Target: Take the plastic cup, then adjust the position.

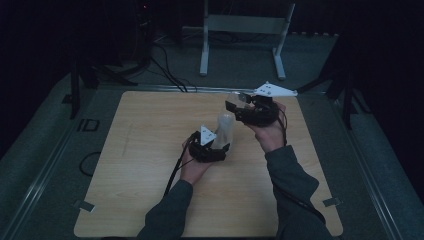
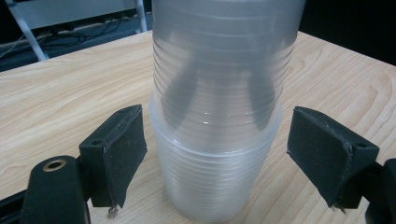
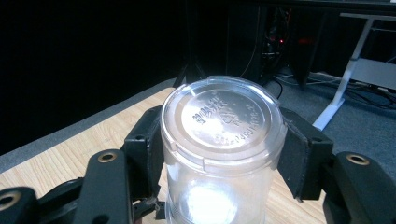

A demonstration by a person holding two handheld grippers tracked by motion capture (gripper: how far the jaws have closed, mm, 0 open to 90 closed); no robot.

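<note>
A stack of clear plastic cups (image 1: 226, 127) stands upside down on the wooden table (image 1: 145, 155) near its middle. My left gripper (image 1: 221, 144) sits low at the stack's base. In the left gripper view its pads (image 2: 122, 149) stand apart on either side of the cup stack (image 2: 219, 116) without touching it. My right gripper (image 1: 235, 104) is raised behind and to the right of the stack, shut on a single clear cup (image 1: 233, 96). In the right gripper view that single cup (image 3: 223, 140) is squeezed between the jaws, its embossed bottom facing up.
A white desk frame (image 1: 205, 45) stands on the grey floor beyond the table's far edge, with black cables (image 1: 167, 70) beside it. A dark stand (image 1: 75, 75) rises at the far left. The table's left half is bare wood.
</note>
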